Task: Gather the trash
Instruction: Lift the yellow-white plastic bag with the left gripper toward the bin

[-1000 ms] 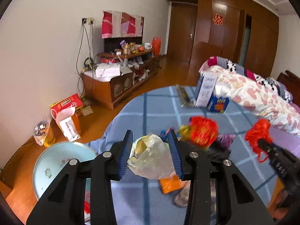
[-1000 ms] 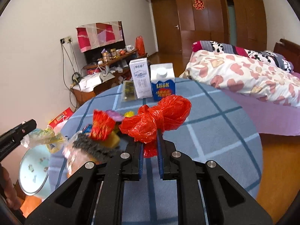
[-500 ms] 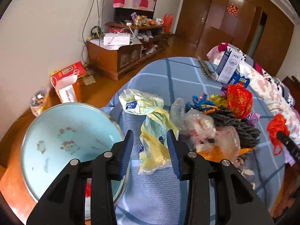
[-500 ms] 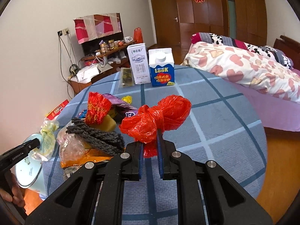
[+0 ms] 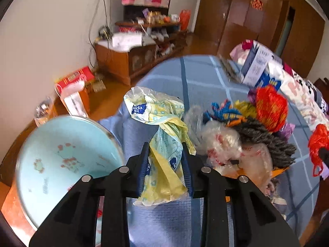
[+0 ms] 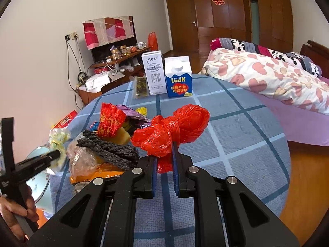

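Note:
A crumpled yellow and white plastic bag (image 5: 156, 111) lies at the table's near edge, its lower end between my left gripper's (image 5: 165, 146) blue pads. The jaws are closing and the pads press the bag on both sides. In the right wrist view the left gripper (image 6: 55, 154) shows at the far left with the bag at its tip. My right gripper (image 6: 164, 152) is shut on a knotted red plastic bag (image 6: 172, 127), held above the cloth. Between both sits a trash pile: a red foil wrapper (image 5: 271, 107), a dark grey knitted piece (image 5: 265, 140) and clear plastic (image 5: 222, 144).
A light blue basin (image 5: 82, 135) stands below the table's left edge. On the round table's blue checked cloth (image 6: 236, 140), two milk cartons (image 6: 154, 74) (image 6: 178, 78) stand at the far side. A bed (image 6: 267, 78) lies to the right. A hand (image 6: 14, 210) holds the left gripper.
The left gripper has dropped and tipped down toward the table edge and basin. Its jaws have narrowed around the yellow bag. The right gripper with the red bag has stayed still.

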The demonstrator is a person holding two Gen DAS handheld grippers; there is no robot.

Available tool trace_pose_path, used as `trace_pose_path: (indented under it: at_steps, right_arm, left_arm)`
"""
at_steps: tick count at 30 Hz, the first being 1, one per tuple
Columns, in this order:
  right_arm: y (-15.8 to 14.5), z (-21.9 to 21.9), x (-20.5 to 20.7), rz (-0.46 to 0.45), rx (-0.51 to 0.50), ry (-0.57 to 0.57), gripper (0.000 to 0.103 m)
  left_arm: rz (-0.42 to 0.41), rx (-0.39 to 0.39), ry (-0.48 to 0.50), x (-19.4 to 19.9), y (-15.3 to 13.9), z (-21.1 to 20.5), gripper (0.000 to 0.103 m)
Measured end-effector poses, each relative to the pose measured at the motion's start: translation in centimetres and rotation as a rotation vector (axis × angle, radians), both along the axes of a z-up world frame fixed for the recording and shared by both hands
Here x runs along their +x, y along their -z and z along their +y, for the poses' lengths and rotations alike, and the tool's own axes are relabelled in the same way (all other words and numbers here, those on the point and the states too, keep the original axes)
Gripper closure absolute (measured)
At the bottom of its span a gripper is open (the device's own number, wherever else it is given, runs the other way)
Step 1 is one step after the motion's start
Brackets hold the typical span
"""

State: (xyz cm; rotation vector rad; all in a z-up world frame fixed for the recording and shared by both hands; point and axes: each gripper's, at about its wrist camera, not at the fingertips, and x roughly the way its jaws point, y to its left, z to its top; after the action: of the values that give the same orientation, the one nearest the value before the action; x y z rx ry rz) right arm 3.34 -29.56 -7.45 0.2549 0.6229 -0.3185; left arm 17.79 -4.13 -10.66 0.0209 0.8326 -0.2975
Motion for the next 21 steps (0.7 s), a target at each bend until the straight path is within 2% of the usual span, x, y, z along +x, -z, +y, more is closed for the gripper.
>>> trace_pose_path:
  at_steps: [4, 10, 21]
  right_arm:
    - [-0.4, 0.9, -0.2, -0.017, -0.01, -0.014, 0.09]
    - [-1.4, 4.0, 0.3, -0.035, 0.011, -0.114, 0.09]
    - [-2.1, 12.3, 1.5, -0.037, -0.003, -0.294, 0.09]
  left_arm:
    - [-0.074, 0.037, -0.01, -1.9, -2.5, 1.5, 0.073]
    - [-0.131, 0.16, -0.055, -4.8, -4.1, 4.0, 0.072]
    - [-0.161, 0.219, -0.152, -7.3, -5.2, 9.5, 0.072]
